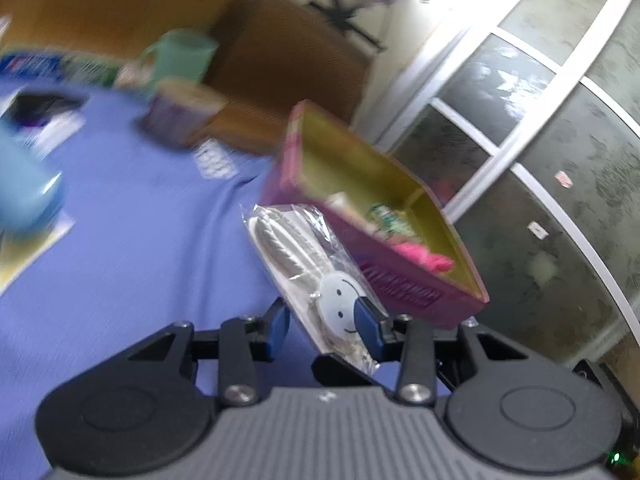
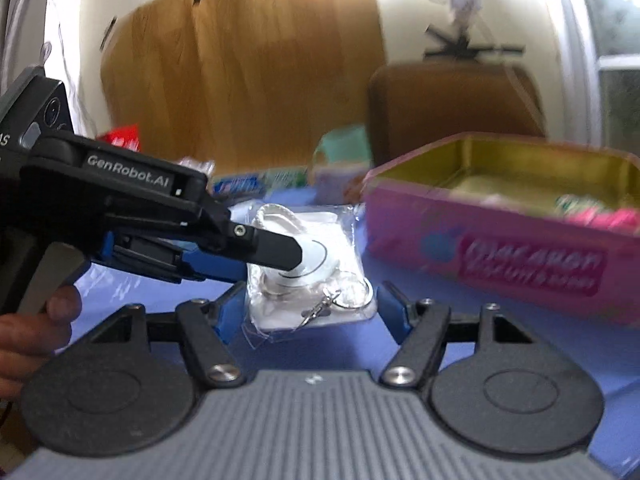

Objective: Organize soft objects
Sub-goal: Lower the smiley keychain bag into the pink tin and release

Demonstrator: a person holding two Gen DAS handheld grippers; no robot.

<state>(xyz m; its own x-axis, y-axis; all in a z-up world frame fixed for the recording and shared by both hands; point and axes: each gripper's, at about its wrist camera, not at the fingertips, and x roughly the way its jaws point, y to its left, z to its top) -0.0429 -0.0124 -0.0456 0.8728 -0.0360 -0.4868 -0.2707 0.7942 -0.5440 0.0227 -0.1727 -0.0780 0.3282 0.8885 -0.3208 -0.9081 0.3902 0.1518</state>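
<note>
Your left tongs (image 1: 324, 320) are clamped on the clear packet (image 1: 304, 256), the one with the white smiley disc (image 1: 340, 300), a cord and a key ring inside. The pads pinch its near end across the disc. The packet's long axis runs straight out along the tongs and away from you, and its far end points at the near wall of the pink tin (image 1: 384, 276). In the left wrist view that end looks to be touching the tin or just beside it; blur stops me calling which. The tin sits open at the right-hand edge of the blue-covered counter (image 1: 120, 208), and something pink and something green already lie in it. Your right tongs (image 2: 308, 304) stand wide with nothing between the pads; the packet hangs just ahead of them, not touched by them. So the left hand is the one on the job and the nearer one to the tin. My read: the packet has to clear the near wall before you let go, so lift the far end over the rim; shoving forward would only butt it against the side.
</note>
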